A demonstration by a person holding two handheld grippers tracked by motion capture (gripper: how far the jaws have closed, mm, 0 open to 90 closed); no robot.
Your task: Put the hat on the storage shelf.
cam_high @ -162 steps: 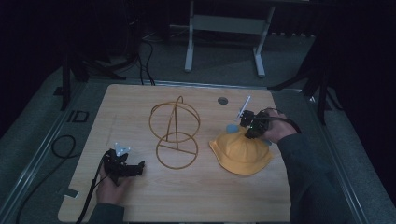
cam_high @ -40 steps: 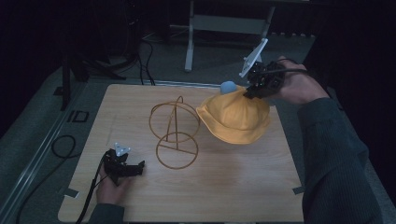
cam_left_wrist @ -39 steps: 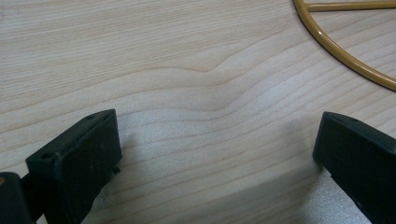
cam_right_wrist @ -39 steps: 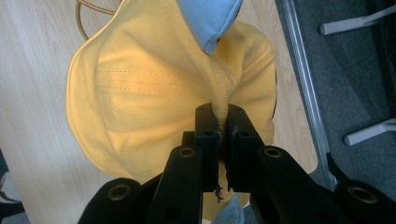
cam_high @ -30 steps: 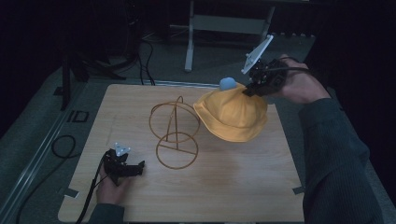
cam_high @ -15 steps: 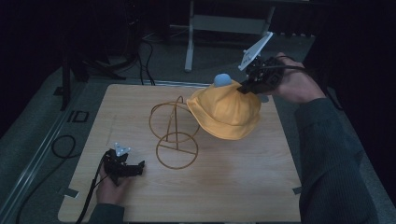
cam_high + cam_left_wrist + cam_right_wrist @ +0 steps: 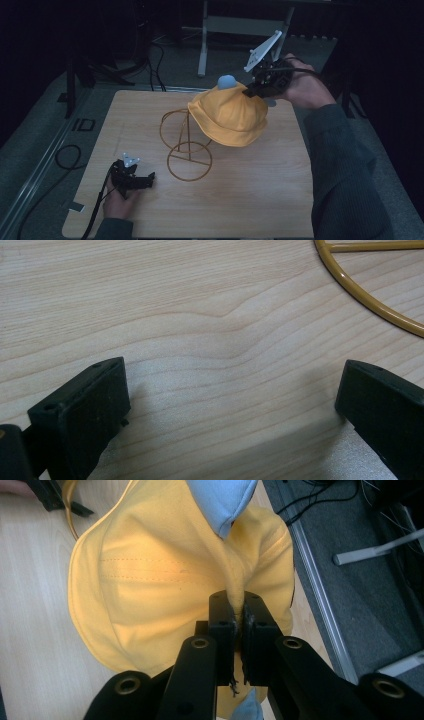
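A yellow hat [image 7: 231,116] with a pale blue knob [image 7: 226,81] on top hangs in the air over the table, its left edge overlapping the upper loop of a gold wire stand [image 7: 185,145]. My right gripper [image 7: 248,92] is shut on a pinched fold of the hat's crown, seen close up in the right gripper view as yellow cloth [image 7: 165,575] squeezed in the gripper [image 7: 239,622]. My left gripper [image 7: 148,179] rests open on the table at the near left, its jaws wide apart [image 7: 230,410] over bare wood, with the stand's base ring [image 7: 370,305] just ahead.
The wooden table [image 7: 250,200] sits on a grey mat floor. Cables [image 7: 65,160] trail off the table's left side. A metal frame leg [image 7: 202,37] stands behind the table's far edge. A small dark disc lies near the far right edge, partly behind the right hand.
The right gripper has lifted the hat off the table and carried it up and left, from right of the stand to over its upper loop. The left gripper has stayed put.
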